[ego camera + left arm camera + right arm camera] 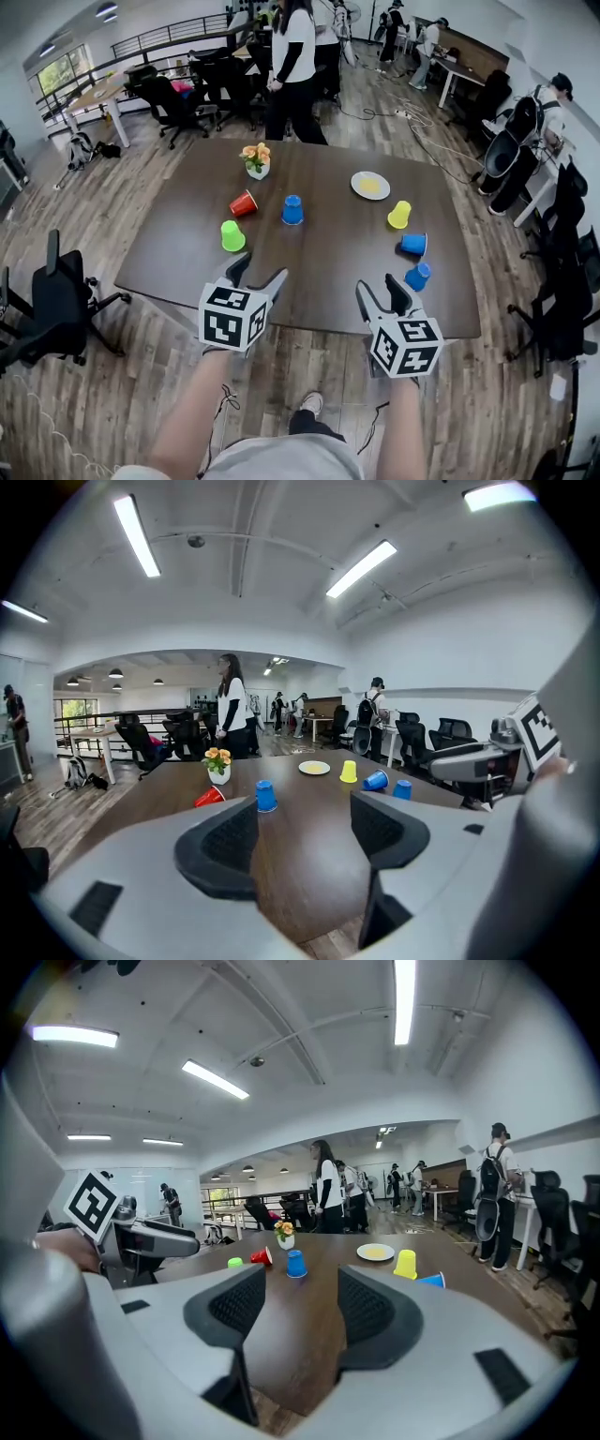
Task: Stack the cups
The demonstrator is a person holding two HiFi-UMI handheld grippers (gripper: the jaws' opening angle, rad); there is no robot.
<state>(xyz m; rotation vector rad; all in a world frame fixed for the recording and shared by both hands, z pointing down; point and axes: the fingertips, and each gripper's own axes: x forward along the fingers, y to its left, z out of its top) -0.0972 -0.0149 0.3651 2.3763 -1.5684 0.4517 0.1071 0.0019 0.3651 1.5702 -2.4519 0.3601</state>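
Head view: left claw point(260, 270) and right claw point(377, 286), both wide open and empty, hover at the near edge of the surface point(319, 267); bare wood lies ahead up to the blue cup point(292, 210).

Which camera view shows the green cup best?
The head view: the green cup shows whole and unblocked on the table. The right gripper view catches only a small, distant bit of the cup. The left gripper view does not show it.
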